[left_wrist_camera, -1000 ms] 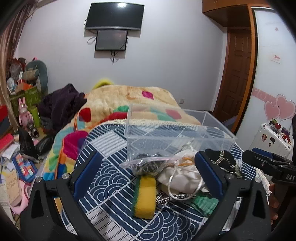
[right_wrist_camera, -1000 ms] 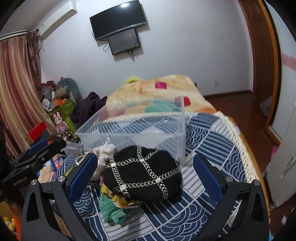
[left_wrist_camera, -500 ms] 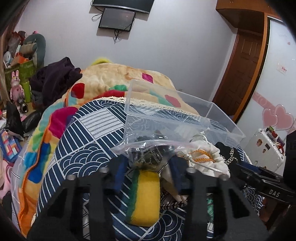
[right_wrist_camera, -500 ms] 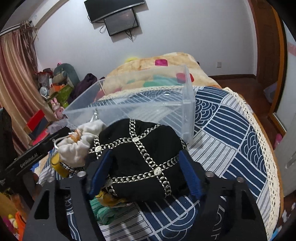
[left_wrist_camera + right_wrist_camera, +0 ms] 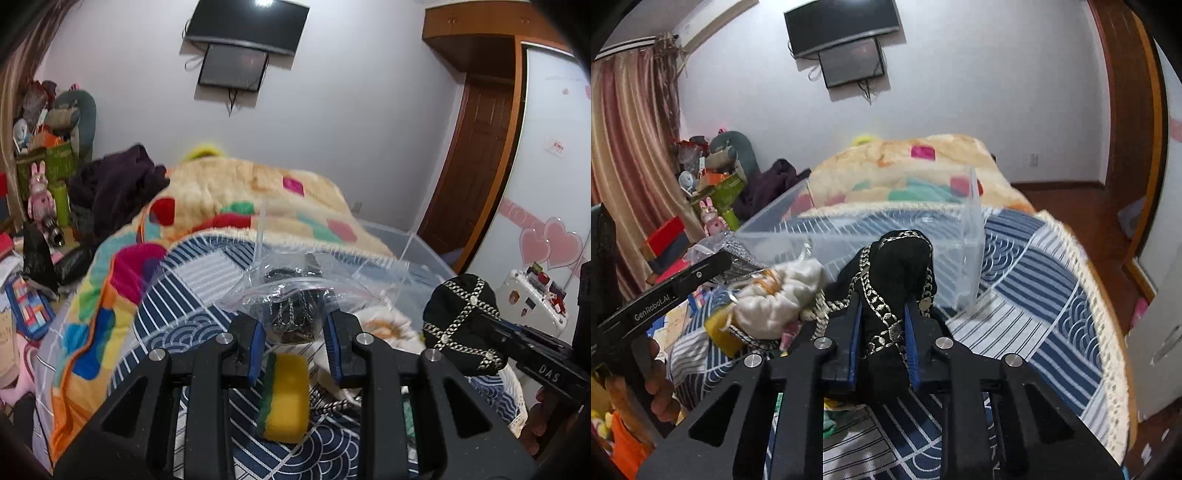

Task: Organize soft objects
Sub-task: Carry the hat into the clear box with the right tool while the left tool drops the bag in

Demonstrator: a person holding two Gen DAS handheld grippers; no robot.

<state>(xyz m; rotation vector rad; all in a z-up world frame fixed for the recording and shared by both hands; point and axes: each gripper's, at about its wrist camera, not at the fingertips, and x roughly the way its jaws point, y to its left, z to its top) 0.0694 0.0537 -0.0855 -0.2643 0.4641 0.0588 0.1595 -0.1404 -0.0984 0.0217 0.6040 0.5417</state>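
Note:
My left gripper (image 5: 294,336) is shut on a clear zip bag holding a dark chain item (image 5: 295,314) and holds it lifted before the clear plastic box (image 5: 406,251). My right gripper (image 5: 881,338) is shut on a black hat with silver chains (image 5: 897,266), raised off the bed; the hat also shows in the left wrist view (image 5: 461,321). A yellow and green sponge (image 5: 286,398) lies on the blue patterned blanket (image 5: 184,325) below the left gripper. A white drawstring pouch (image 5: 775,299) lies beside it.
The clear box (image 5: 886,229) stands on the blanket (image 5: 1034,295) ahead of both grippers. A colourful fleece quilt (image 5: 240,192) lies behind it. A dark garment (image 5: 114,184) and clutter lie at the left. A green cloth (image 5: 406,413) lies under the pile.
Both grippers closed from wide open onto their items and lifted them: the left took the zip bag, the right took the black hat up off the pile.

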